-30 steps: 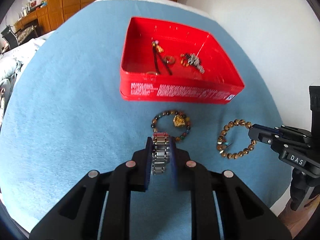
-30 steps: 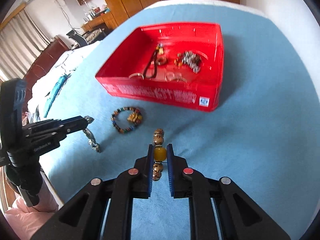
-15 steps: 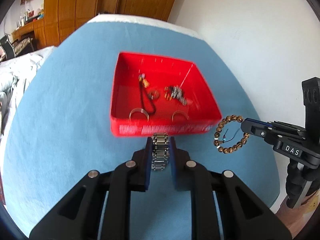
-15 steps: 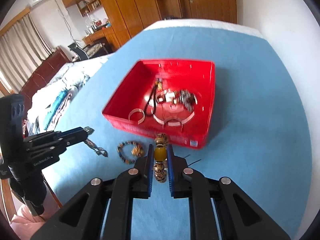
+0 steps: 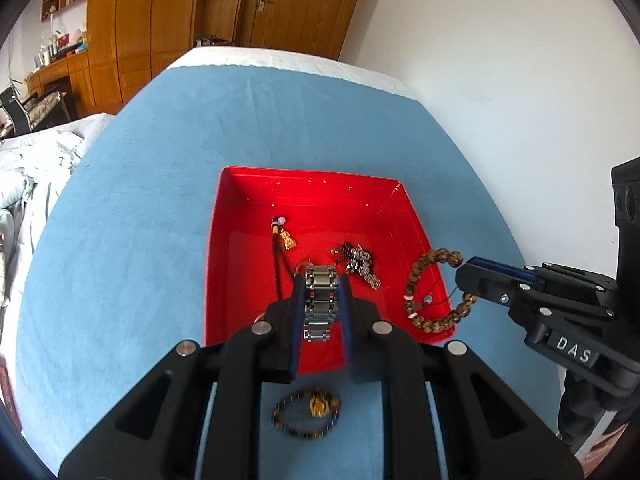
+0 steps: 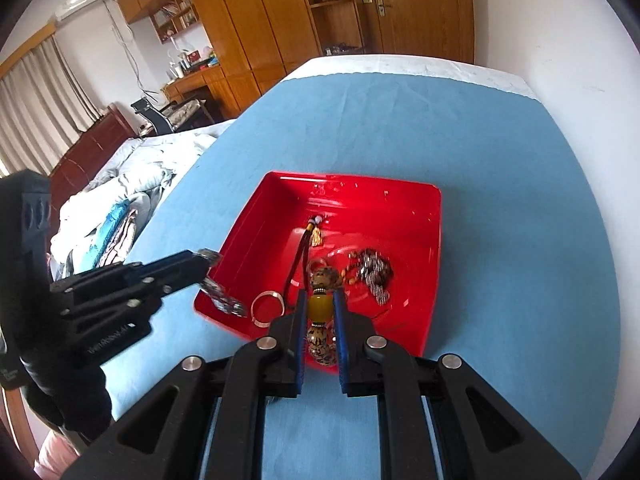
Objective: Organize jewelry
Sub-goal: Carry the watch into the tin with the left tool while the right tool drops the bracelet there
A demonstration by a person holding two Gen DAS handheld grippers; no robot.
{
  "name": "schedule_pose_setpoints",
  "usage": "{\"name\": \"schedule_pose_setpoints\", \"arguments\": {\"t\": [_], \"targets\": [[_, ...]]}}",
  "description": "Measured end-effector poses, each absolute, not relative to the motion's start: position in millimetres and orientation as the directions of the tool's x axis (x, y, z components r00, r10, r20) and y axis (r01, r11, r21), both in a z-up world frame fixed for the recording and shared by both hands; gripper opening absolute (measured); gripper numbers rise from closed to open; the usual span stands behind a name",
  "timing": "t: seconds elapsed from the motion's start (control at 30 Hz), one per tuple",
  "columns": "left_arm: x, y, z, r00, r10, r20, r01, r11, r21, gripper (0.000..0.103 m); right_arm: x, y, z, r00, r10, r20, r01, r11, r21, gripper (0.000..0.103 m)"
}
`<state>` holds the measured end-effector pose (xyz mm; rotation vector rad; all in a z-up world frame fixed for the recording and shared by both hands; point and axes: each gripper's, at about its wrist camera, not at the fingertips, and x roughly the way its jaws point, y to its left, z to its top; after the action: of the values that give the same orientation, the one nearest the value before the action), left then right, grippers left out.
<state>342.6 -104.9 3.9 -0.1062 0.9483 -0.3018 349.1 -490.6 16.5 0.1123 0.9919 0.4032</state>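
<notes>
Jewelry box: your red tin (image 5: 240,280) sits on the blue counter (image 5: 140,220).
Left hand-held gripper (image 5: 319,300): pinching a steel link bracelet (image 5: 318,308).
Right hand-held gripper (image 6: 320,316): clamping a bead bracelet (image 6: 319,308).

The left gripper (image 5: 319,304) is clamped on a metal link bracelet (image 5: 319,298), fingers pointing forward and down. The right gripper (image 6: 320,312) pinches a wooden bead bracelet (image 6: 320,308) by its amber bead, angled in from the right. Each shows in the other's view; the bare skin low in the frame is perhaps a forearm
</notes>
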Motion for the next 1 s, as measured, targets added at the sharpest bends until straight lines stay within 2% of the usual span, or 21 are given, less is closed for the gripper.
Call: {"name": "schedule_pose_setpoints", "arguments": {"t": [1.0], "targets": [[466, -118, -55, 0.489, -0.239, -0.839, 0.143, 0.971, -0.193, 0.015, 451, -484, -38, 0.436, 0.357, -0.826, -0.211, 0.933, 0.292, 0.012]]}}
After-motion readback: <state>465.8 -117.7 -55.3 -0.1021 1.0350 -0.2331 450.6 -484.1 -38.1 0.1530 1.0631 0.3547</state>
